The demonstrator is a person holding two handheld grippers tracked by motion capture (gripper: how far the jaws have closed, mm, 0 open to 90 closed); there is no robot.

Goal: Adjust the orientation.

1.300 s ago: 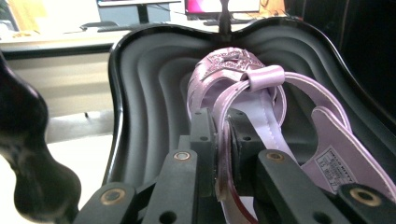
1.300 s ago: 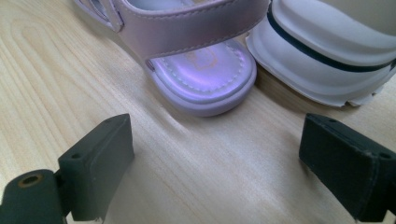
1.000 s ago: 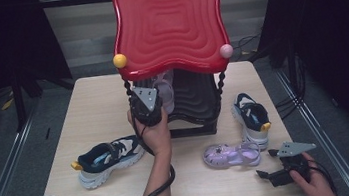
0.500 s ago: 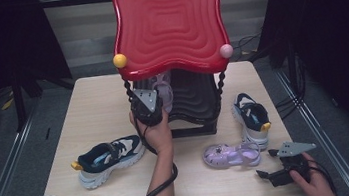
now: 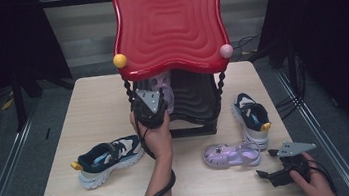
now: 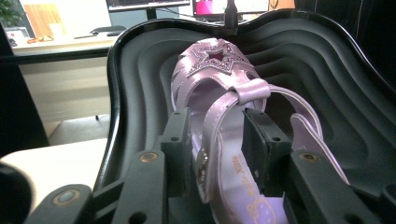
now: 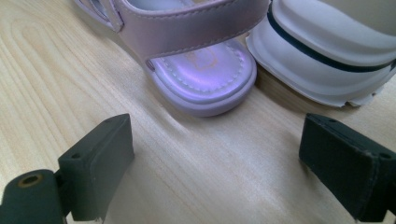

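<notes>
Sandal (image 6: 219,107) sits on the black shelf (image 6: 327,93), its strap clamped by the left gripper (image 6: 217,140) fingers. Next, release it. Right gripper (image 7: 219,163) fingers stand apart.

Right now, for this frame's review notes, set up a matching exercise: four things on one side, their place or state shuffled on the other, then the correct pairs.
Things
1. left gripper
2. right gripper
3. dark blue sneaker
4. lilac sandal on the table

Places or states
A. lies on the table's left half, yellow tab at its heel
B. jaws apart above bare wood
C. jaws on either side of a sandal strap, inside the black shelf
D. lies beside the white-soled sneaker near the right edge

Pairs: 1-C, 2-B, 3-A, 4-D
</notes>
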